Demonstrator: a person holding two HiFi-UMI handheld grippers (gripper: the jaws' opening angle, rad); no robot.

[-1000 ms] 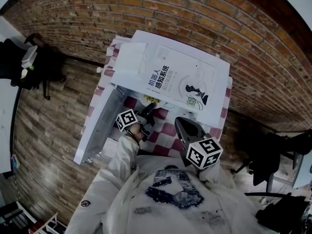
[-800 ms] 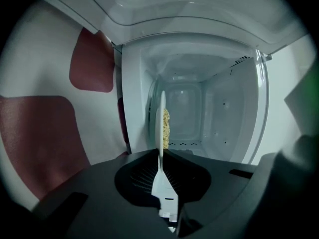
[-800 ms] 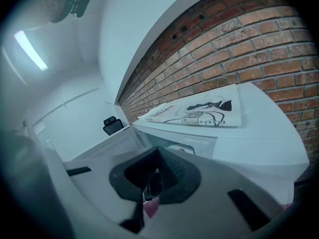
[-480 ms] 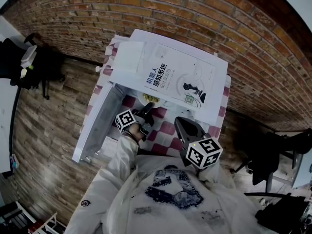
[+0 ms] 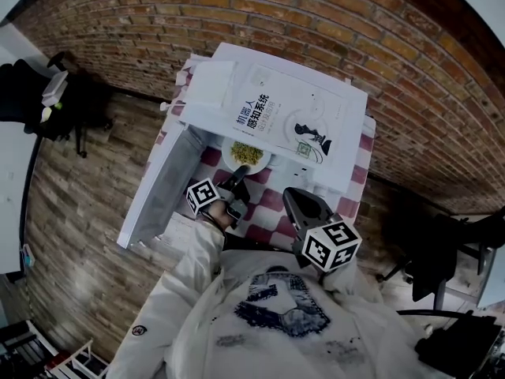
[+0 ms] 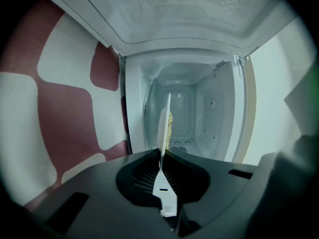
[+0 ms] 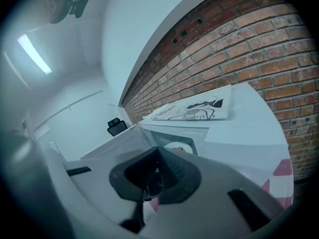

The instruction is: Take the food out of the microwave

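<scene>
The round white plate of yellow noodles (image 5: 246,156) sits at the mouth of the white microwave oven (image 5: 351,129), its near part already past the front edge of the cavity. The left gripper (image 6: 160,156) has its jaws pinched narrow on the plate's near rim, which shows edge-on between them. That thin, one-sided hold is the main risk, I judge: the far side could droop or the rim could slip in the pads, sliding noodles onto the cavity floor or the red-and-white checked tablecloth (image 5: 268,209). A sideways drift could also knock the plate against the open white door (image 5: 162,192), which stands out along the table's left edge. The right gripper (image 7: 158,153) hangs near the table's front edge with its jaws together on nothing. Between the door and that gripper lies a bare strip of cloth, the likeliest room for setting down. A white paperback book (image 5: 284,125) lies on the oven's top.
</scene>
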